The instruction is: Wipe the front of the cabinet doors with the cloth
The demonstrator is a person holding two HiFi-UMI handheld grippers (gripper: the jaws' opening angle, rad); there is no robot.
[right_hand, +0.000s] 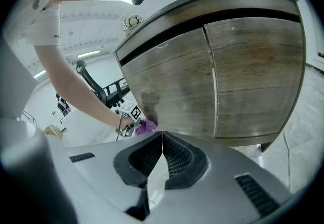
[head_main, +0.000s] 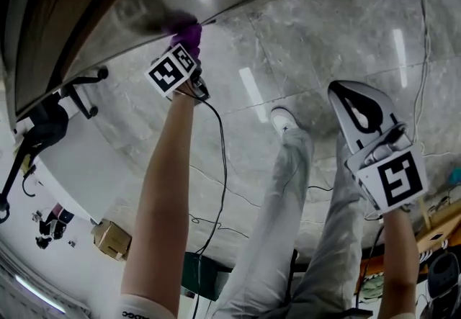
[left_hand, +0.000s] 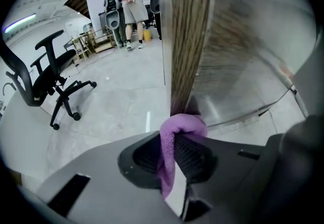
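No readable text, no labels, no numbers

Head cam looks down; L cam hugs cabinet (left_hand: 187,41); R cam farther, same cabinet.

Purple cloth (left_hand: 181,126), bunched into a wad, I read it clamped in my left gripper (left_hand: 171,142), pressed low on the left cabinet door (right_hand: 172,81) at its outer edge, both wood-grain doors closed, thin vertical seam between.
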